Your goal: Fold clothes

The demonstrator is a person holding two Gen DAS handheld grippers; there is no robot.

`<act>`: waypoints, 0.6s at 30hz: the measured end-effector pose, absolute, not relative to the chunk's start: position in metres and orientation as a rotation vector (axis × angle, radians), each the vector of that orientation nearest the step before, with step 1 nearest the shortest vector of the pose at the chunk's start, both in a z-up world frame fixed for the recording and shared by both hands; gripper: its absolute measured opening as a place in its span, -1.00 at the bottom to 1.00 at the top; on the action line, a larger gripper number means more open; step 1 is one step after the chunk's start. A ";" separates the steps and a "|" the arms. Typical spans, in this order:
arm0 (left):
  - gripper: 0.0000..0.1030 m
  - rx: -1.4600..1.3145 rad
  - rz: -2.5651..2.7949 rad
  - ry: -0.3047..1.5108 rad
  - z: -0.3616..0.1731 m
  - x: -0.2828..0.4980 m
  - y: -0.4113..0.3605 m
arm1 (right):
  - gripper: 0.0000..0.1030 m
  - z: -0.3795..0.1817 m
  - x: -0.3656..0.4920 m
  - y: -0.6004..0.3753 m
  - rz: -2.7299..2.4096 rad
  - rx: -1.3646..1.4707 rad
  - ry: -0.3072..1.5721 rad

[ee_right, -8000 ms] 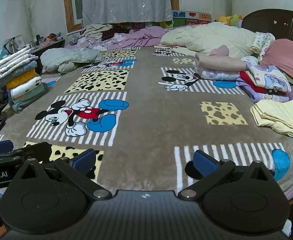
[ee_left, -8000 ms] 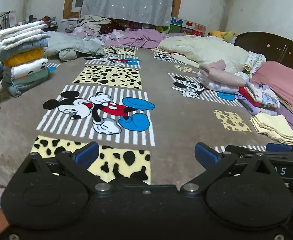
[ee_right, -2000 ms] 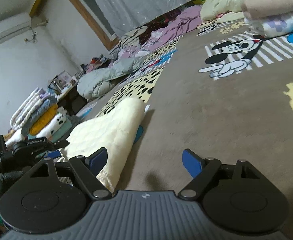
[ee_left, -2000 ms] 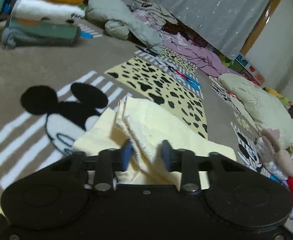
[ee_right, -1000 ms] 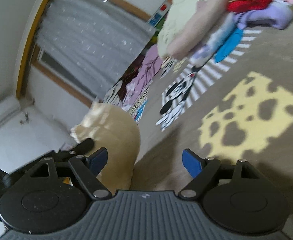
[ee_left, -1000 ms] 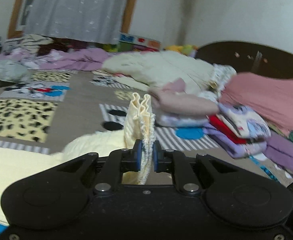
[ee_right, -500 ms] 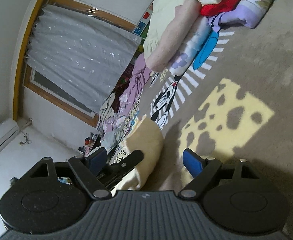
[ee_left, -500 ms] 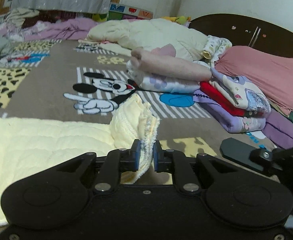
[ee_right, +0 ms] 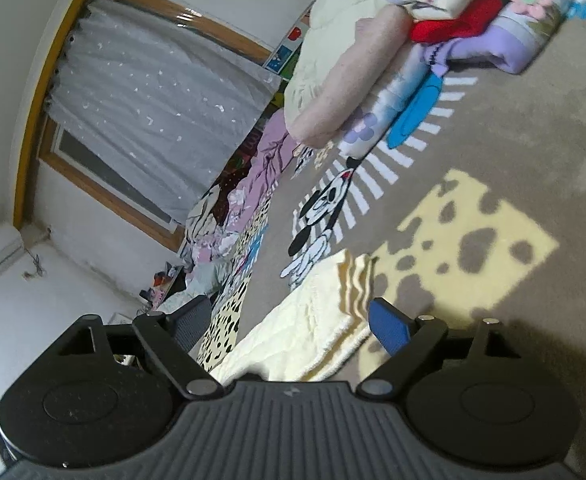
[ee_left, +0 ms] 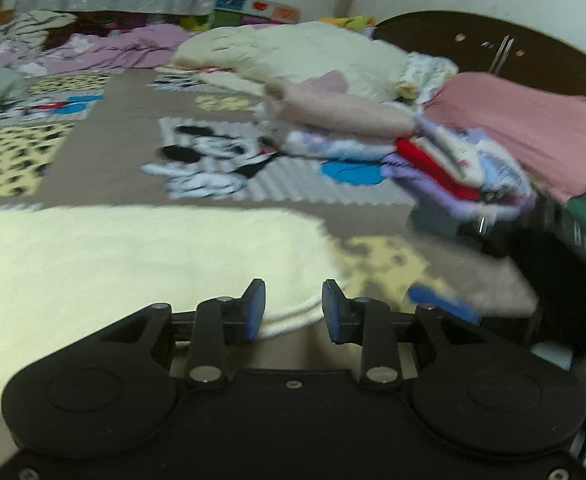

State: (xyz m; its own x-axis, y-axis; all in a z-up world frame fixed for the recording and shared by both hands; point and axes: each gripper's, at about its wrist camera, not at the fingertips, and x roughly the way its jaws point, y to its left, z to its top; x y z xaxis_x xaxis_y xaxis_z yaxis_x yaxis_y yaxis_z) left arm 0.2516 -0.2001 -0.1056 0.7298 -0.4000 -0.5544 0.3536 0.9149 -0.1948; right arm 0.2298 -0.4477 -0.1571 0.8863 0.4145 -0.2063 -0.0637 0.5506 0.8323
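A pale yellow quilted cloth (ee_left: 133,256) lies folded flat on the brown cartoon-print blanket (ee_left: 125,160). My left gripper (ee_left: 293,312) is open low over the cloth's right edge, and a strip of that edge shows between its blue pads without being pinched. In the right wrist view the same cloth (ee_right: 305,332) shows its layered corner. My right gripper (ee_right: 289,326) stands wide open there, one finger on each side of the cloth and neither gripping it. One of its blue pads (ee_left: 441,302) shows in the left wrist view, just right of the left gripper.
A stack of folded clothes (ee_left: 433,152) and a pink cloth (ee_left: 525,128) lie to the right, in front of a dark headboard (ee_left: 493,40). A cream duvet (ee_left: 293,52) and purple bedding (ee_left: 133,48) are heaped at the back under a grey curtain (ee_right: 153,92).
My left gripper carried the cloth's corner over to the right, then opened and let it go; the cloth now lies flat. My right gripper came down to the same corner.
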 end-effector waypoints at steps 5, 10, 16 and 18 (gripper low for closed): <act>-0.40 -0.104 -0.265 0.680 -0.103 0.226 -0.131 | 0.54 -0.140 0.239 -0.426 0.310 0.845 0.402; -0.11 -0.175 -0.116 0.698 -0.089 0.222 -0.054 | 0.50 -0.131 0.245 -0.406 0.302 0.735 0.407; -0.07 -0.258 0.024 0.682 -0.068 0.247 0.037 | 0.49 -0.127 0.261 -0.392 0.246 0.601 0.431; -0.07 -0.238 0.045 0.693 -0.069 0.266 0.059 | 0.49 -0.126 0.268 -0.390 0.233 0.548 0.429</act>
State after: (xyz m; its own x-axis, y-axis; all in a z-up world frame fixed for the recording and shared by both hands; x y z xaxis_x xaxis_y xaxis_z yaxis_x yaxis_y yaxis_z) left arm 0.2659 0.0591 -0.0687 0.7693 -0.0383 -0.6377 -0.1198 0.9719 -0.2028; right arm 0.2683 -0.3900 -0.1258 0.8861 0.3252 -0.3304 -0.1004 0.8304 0.5480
